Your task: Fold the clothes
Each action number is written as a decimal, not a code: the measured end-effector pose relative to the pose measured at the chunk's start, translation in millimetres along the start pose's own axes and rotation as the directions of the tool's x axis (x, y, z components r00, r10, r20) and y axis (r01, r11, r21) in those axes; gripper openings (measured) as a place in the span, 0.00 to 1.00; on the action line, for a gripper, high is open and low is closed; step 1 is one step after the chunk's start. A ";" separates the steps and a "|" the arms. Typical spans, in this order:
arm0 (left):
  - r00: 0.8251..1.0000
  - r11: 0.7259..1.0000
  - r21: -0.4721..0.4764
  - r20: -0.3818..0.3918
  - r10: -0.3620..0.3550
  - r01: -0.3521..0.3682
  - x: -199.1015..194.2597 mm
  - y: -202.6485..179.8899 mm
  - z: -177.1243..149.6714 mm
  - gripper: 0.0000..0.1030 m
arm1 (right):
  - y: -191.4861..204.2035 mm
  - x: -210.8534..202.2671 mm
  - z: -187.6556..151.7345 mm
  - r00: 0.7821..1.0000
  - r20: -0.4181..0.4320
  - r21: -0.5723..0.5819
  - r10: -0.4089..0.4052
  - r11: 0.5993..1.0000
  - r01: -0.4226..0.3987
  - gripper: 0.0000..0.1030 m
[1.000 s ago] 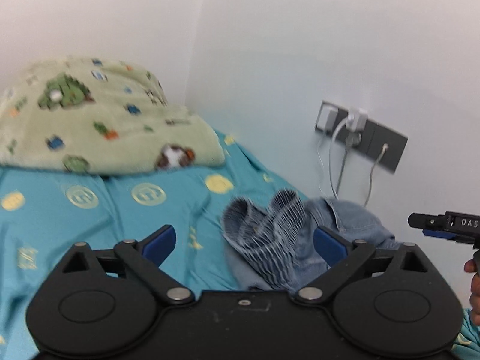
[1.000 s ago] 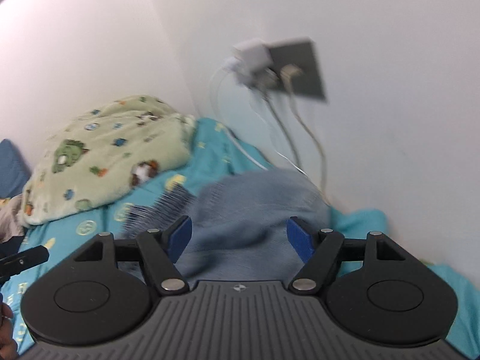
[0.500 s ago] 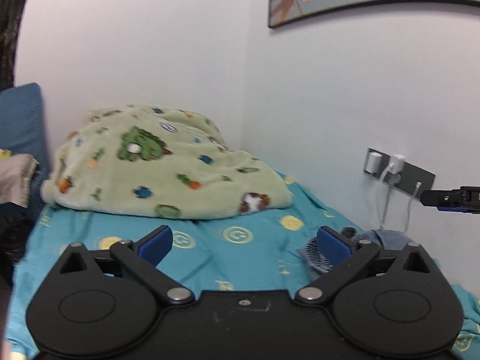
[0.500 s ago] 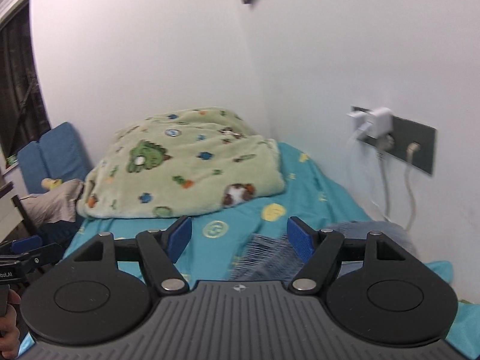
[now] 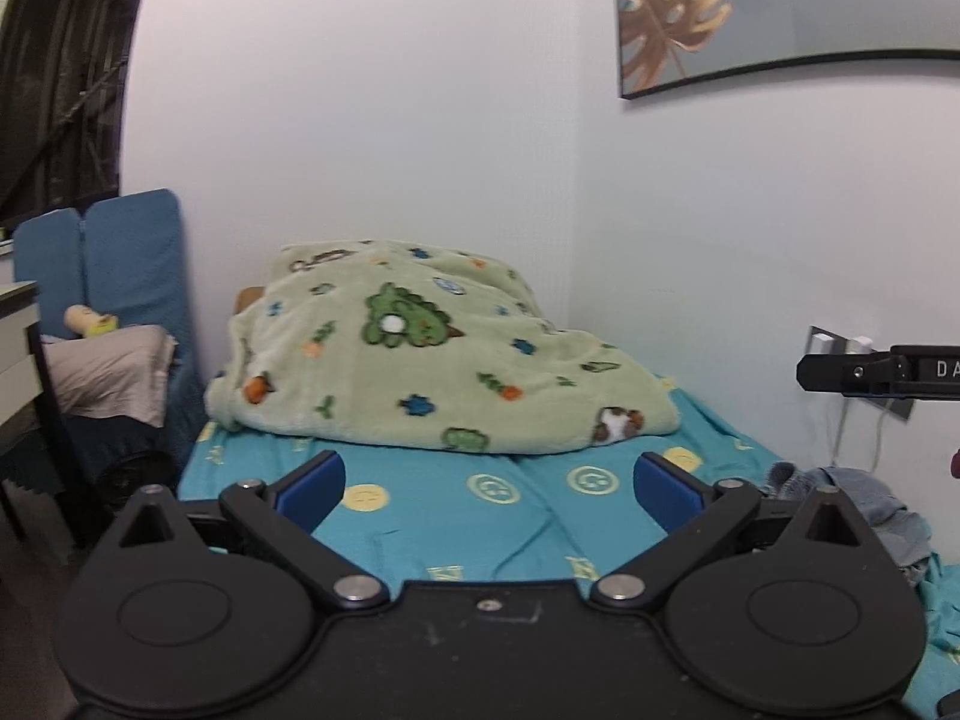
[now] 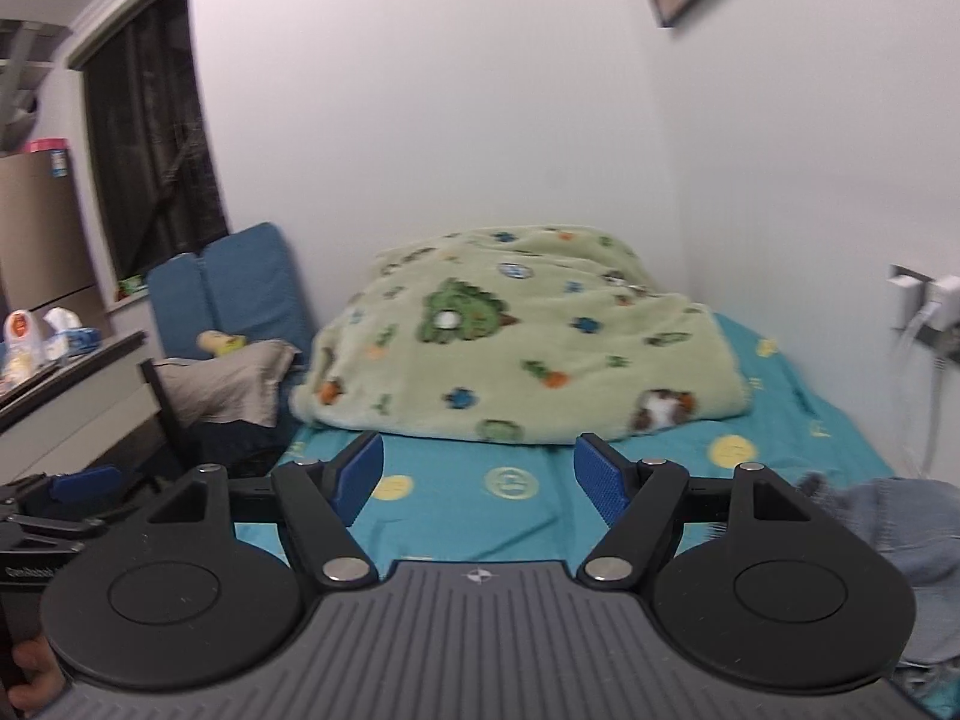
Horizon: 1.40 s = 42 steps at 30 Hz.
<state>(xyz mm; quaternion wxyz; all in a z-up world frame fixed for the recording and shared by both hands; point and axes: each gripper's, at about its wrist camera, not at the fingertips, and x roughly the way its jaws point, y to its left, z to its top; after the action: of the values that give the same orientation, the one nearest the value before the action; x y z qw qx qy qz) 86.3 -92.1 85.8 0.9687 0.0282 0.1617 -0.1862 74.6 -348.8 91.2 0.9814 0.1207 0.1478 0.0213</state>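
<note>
Both claws, left [image 5: 489, 483] & right [image 6: 478, 474], spread wide, gripping nothing, level over bed [image 5: 420, 516]; blue-grey clothes [image 6: 900, 534] bunched by wall, unfolded-looking.

One bed [image 5: 528, 534] in a teal sheet carries one green fleece blanket [image 5: 432, 360] and one heap of blue-grey clothes [image 5: 864, 504]. Two tools show, the left tool [image 5: 489, 483] and the right tool [image 6: 477, 468]. One framed picture [image 5: 780, 12] hangs above, and one wall socket plate [image 6: 924, 306] is beside the bed.

Blanket [image 5: 432, 360] at the far end of the bed [image 5: 456, 516], clothes [image 5: 864, 504] at its right edge by the wall.
</note>
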 end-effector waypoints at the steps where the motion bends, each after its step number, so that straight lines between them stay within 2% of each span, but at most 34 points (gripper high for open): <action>1: 1.000 1.000 -0.005 -0.001 0.011 -0.011 -1.0 4.8 -1.2 1.00 | 8.9 3.1 -0.6 1.000 0.001 -0.010 0.015 1.000 -0.015 0.71; 7: 0.997 0.996 -0.041 -0.012 0.074 -0.075 -3.7 32.3 -10.7 1.00 | 47.1 22.2 -12.7 0.997 -0.006 -0.034 0.077 0.996 -0.077 0.72; 15: 0.991 0.987 -0.093 -0.036 0.129 -0.131 5.7 57.5 -37.2 1.00 | 65.5 44.7 -37.5 0.995 -0.003 -0.046 0.104 0.994 -0.104 0.74; 24: 0.983 0.978 -0.105 -0.040 0.179 -0.182 15.7 69.5 -56.0 1.00 | 69.2 65.2 -69.6 0.997 -0.011 -0.065 0.070 0.995 -0.071 0.76; 27: 0.981 0.976 -0.101 -0.045 0.191 -0.194 20.2 67.6 -65.0 1.00 | 67.5 65.9 -81.6 0.998 -0.004 -0.080 0.062 0.995 -0.062 0.82; 30: 0.980 0.972 -0.128 -0.061 0.190 -0.196 23.6 66.4 -74.3 1.00 | 65.1 67.5 -90.2 0.998 -0.014 -0.086 0.060 0.994 -0.061 0.82; 34: 0.977 0.975 -0.090 -0.077 0.198 -0.204 30.8 58.6 -79.9 1.00 | 61.7 70.5 -98.5 0.998 -0.025 -0.084 0.057 0.995 -0.059 0.85; 36: 0.978 0.975 -0.088 -0.078 0.196 -0.203 32.1 57.6 -80.4 1.00 | 60.6 71.5 -102.1 0.999 -0.021 -0.105 0.039 0.994 -0.040 0.93; 42: 0.975 0.975 -0.082 -0.099 0.199 -0.208 39.2 58.3 -84.9 1.00 | 56.0 73.0 -106.6 1.000 -0.026 -0.085 0.018 0.996 -0.020 1.00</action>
<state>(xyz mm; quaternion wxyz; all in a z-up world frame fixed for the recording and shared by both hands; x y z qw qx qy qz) 116.5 -42.0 -7.6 0.9747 0.0082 0.2098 -0.0768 112.6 -264.2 -14.7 0.9835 0.0799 0.1578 0.0386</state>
